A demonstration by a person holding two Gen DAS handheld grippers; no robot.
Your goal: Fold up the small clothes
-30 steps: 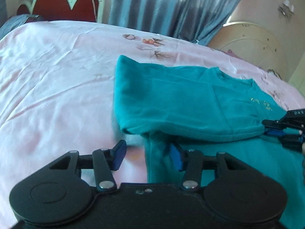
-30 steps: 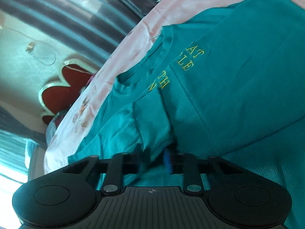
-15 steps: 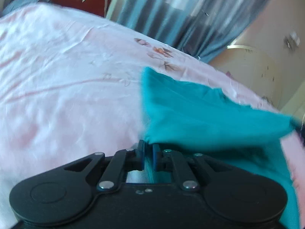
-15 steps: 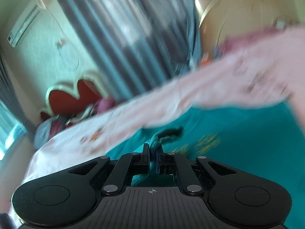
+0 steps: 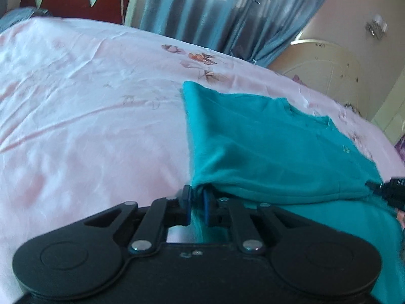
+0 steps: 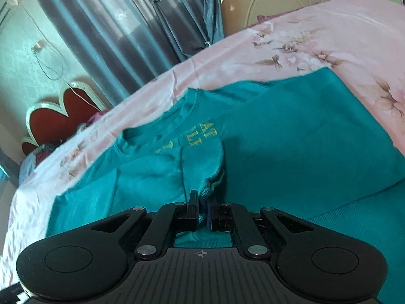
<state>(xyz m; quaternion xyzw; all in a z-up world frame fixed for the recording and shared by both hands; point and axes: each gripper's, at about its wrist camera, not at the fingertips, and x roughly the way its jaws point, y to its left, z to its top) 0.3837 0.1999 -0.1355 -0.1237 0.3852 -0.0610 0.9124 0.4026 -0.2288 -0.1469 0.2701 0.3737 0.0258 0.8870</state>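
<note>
- Garment: a teal shirt [image 6: 291,136], small, with yellow lettering [image 6: 200,136] near the neckline, lying on the bed [image 5: 88,106] over a pink floral sheet; one layer is already turned over the rest, so the cloth lies doubled.
- Left gripper [image 5: 196,207]: jaws drawn narrow on a corner of the folded layer, teal fabric visible between the blue pads.
- Right gripper [image 6: 201,210]: jaws likewise narrow, pinching a bunched knot of fabric where the shirt's edge gathers; in the left wrist view its black tip shows at the far right, at the other end of the same folded edge.
- Handling, by judgement: the cloth is light, soft and limp, with no stiffness of its own. It will sag between two held points and drape wherever unsupported, so the edge should be kept taut between the grippers.
- Slip: knit fabric looks to give fair friction against the pads, though a thin single layer could creep out under a pull.
- Where to hold: at corners or hems, where doubled stitching gives more to bite; a pinch in mid-panel only puckers the cloth.
- Uncertainty: whether each grip takes one layer or several cannot be told, the fabric being bunched and partly blurred at the pads.
- Surroundings: headboard [image 5: 76,2] and curtain [image 6: 121,25] beyond the bed, well apart from the shirt.
</note>
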